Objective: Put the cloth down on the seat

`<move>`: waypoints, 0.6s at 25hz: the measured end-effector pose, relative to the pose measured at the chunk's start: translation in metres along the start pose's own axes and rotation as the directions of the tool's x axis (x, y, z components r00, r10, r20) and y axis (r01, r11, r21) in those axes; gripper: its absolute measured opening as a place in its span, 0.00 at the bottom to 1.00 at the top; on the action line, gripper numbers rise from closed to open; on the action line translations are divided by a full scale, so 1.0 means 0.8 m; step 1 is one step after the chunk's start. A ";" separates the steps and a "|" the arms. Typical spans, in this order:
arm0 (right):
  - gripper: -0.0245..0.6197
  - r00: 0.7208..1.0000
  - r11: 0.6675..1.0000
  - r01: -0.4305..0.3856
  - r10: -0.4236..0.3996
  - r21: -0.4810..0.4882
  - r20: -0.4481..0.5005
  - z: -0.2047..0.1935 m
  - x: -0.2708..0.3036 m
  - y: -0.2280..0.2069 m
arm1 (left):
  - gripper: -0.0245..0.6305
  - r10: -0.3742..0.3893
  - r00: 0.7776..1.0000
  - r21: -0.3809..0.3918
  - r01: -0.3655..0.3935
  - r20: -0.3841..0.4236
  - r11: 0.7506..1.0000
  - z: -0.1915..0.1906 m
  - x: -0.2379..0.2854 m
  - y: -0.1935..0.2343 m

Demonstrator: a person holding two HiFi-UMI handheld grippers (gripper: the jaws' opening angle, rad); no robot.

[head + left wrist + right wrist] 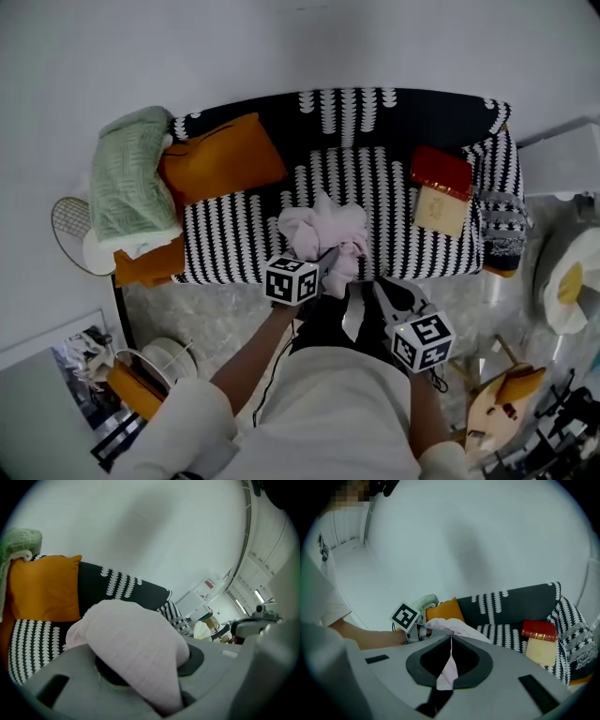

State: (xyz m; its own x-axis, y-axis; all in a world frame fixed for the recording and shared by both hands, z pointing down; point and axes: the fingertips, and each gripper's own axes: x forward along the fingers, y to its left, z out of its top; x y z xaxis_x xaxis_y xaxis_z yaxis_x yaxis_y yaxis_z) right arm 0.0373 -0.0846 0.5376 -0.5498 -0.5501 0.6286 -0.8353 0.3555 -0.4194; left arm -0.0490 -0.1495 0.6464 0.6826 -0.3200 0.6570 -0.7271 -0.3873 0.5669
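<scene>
Because the pink cloth [323,234] is meant to settle on the striped seat [230,234], it hangs bunched over the seat's front. The left gripper [140,677] has its fingers clamped on a thick fold, and the right gripper [450,641] has its fingers pinching a thin edge.

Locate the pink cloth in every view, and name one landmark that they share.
Head view: pink cloth, centre, over the front edge of the striped seat.
Left gripper view: lower centre, bulging between the jaws.
Right gripper view: lower centre, a thin fold pinched between the jaws.
Shared landmark: the orange cushion.
</scene>
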 end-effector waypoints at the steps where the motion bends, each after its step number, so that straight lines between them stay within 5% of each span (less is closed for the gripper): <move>1: 0.05 1.000 1.000 0.001 -0.001 0.002 -0.007 -0.001 0.002 -0.001 | 0.28 0.005 1.000 -0.006 -0.005 -0.001 1.000 -0.001 0.006 0.007; 15: 0.05 0.997 0.998 0.037 -0.032 0.057 -0.076 -0.028 0.023 -0.029 | 0.29 0.091 0.995 -0.043 -0.092 -0.031 0.995 -0.018 0.108 0.093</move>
State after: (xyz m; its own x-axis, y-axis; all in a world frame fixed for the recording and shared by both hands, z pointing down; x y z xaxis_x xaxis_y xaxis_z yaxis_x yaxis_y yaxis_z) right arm 0.0459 -0.0860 0.5738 -0.5214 -0.5024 0.6897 -0.8531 0.2917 -0.4325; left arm -0.0451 -0.1934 0.7523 0.6112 -0.3271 0.7207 -0.7894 -0.3183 0.5250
